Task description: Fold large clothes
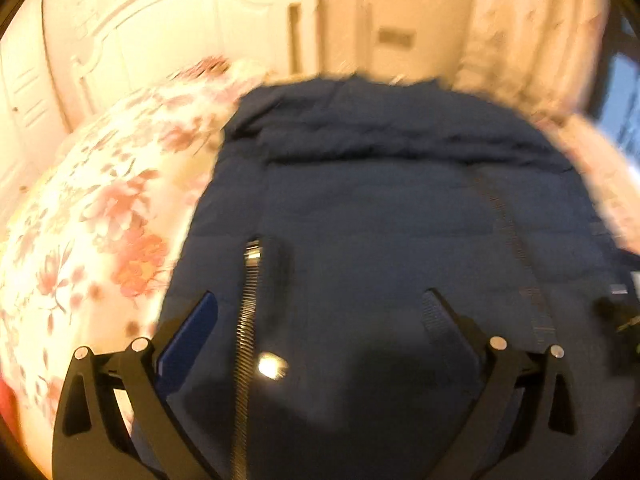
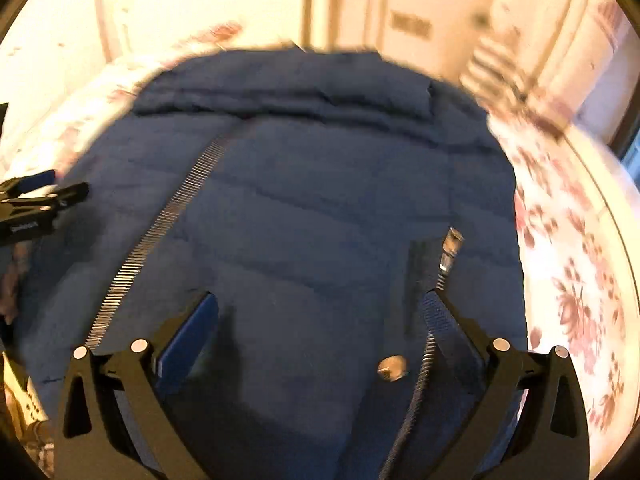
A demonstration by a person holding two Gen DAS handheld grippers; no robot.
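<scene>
So the big navy jacket [image 1: 380, 208] is lying spread out on the bed [image 1: 92, 216], on top of the flowery bedspread, and it covers most of both views. Looks to me like the folding is only partly done at best: there's a thick rolled or folded band across the far end [image 2: 288, 92], maybe the hood or collar turned in, but the main body is still one wide flat panel with the zipper [image 2: 160, 220] running down it, so I'd say the sides and the final fold are still to go. The left gripper [image 1: 320, 300] hangs over the jacket with its jaws spread wide and nothing between them, and the right gripper [image 2: 320, 300] is the same, wide apart and empty. In the right wrist view you can see the left one poking in at the edge. Everything's pretty motion-blurred, so I can't tell where the sleeves are, and the near hem is cut off below the frame.
</scene>
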